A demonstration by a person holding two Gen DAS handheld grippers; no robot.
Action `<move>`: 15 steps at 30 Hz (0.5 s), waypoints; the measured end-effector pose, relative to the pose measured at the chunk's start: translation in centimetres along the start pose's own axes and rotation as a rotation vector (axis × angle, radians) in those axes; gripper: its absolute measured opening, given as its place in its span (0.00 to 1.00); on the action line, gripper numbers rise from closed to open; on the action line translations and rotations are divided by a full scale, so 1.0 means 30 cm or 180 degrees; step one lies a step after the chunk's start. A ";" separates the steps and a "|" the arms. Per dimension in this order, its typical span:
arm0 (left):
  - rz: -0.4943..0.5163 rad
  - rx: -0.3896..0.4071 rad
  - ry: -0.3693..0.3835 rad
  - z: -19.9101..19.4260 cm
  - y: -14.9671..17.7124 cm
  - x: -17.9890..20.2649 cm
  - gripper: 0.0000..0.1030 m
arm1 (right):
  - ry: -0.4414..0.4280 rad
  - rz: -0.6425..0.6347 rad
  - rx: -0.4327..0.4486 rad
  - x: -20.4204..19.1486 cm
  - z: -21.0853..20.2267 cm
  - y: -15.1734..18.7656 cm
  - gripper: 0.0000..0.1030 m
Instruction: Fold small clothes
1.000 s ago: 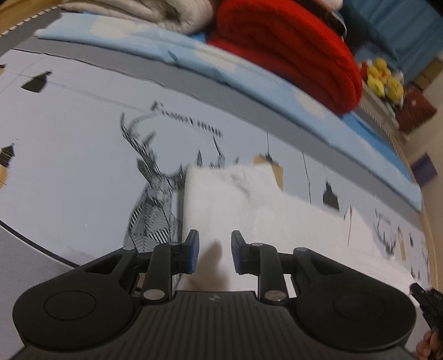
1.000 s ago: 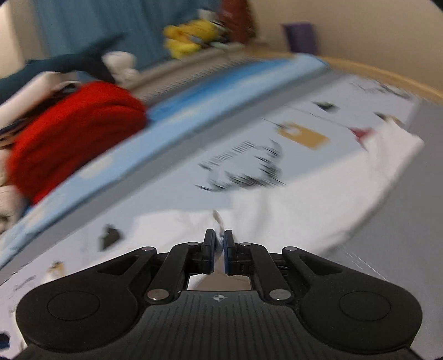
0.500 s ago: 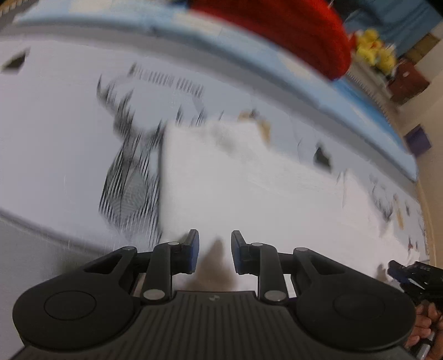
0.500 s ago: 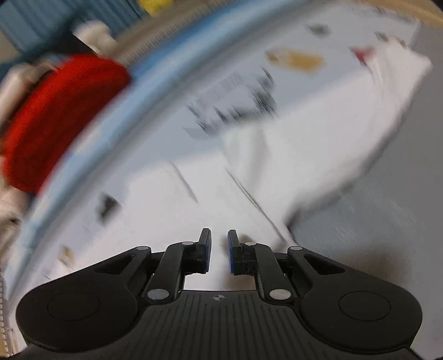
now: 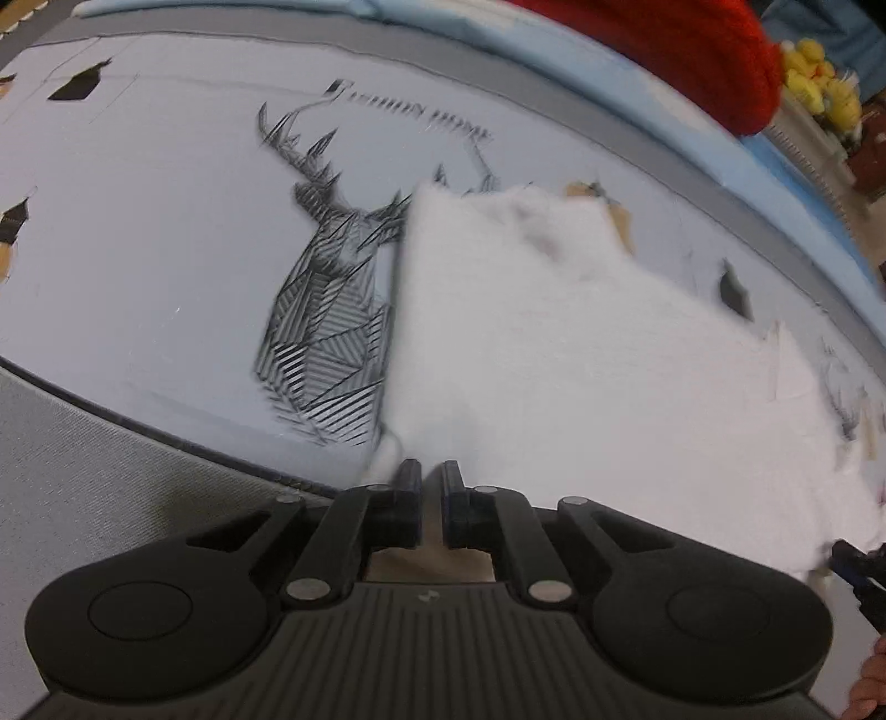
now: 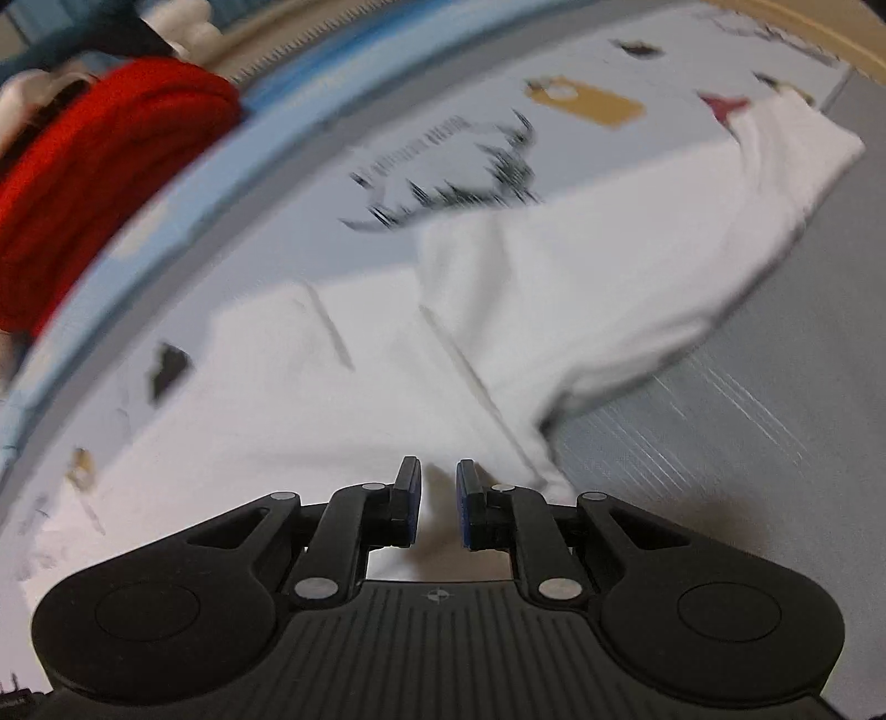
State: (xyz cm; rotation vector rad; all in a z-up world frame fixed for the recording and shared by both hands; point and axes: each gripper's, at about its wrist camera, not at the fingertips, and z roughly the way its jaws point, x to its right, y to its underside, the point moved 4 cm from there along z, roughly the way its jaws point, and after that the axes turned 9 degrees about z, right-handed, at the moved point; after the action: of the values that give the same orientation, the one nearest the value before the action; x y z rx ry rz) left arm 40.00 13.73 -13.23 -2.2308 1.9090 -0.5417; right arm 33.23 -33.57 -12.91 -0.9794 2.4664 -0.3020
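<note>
A white garment [image 5: 554, 354] lies spread on a pale grey bed sheet with a deer print [image 5: 332, 310]. My left gripper [image 5: 431, 483] has its jaws nearly together on the garment's near left corner, with white cloth between the tips. In the right wrist view the same white garment [image 6: 498, 310] lies partly folded, one layer over another. My right gripper [image 6: 437, 487] is open with a narrow gap, its tips right over the garment's near edge, holding nothing.
A rolled red blanket [image 5: 692, 50] lies at the back of the bed, also in the right wrist view [image 6: 94, 183]. Yellow soft toys [image 5: 825, 77] sit at the far right. A grey band of sheet [image 6: 747, 421] lies beside the garment.
My left gripper has closed from open onto the garment's corner. My right gripper has opened from shut and let the cloth go, and has moved down near the garment's edge.
</note>
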 end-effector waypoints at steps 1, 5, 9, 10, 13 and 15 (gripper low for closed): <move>0.0006 0.0025 -0.0024 -0.009 -0.004 0.001 0.07 | 0.0069 0.0031 -0.0043 0.014 0.012 0.002 0.13; 0.0374 0.0434 -0.0048 -0.097 -0.034 0.089 0.19 | -0.0045 -0.0003 0.0077 -0.004 -0.004 -0.017 0.13; 0.0398 0.0025 0.0143 -0.002 0.028 0.117 0.26 | -0.0145 -0.0145 0.0177 -0.029 -0.042 -0.021 0.18; 0.0438 0.0003 0.0126 0.011 0.044 0.119 0.27 | -0.0138 -0.0116 0.0169 -0.023 -0.044 -0.027 0.18; 0.0733 0.0172 -0.0098 -0.053 0.031 0.173 0.32 | -0.0130 -0.0044 0.0186 -0.001 -0.059 -0.049 0.19; 0.0848 0.0395 -0.0051 -0.121 0.016 0.209 0.50 | -0.0131 -0.0044 0.0238 0.006 -0.079 -0.060 0.21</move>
State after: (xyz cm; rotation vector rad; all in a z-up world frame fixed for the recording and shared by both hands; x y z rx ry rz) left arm 38.97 7.93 -8.97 -1.8619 2.0590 -0.5797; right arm 33.01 -34.92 -10.26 -0.9625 2.3944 -0.3722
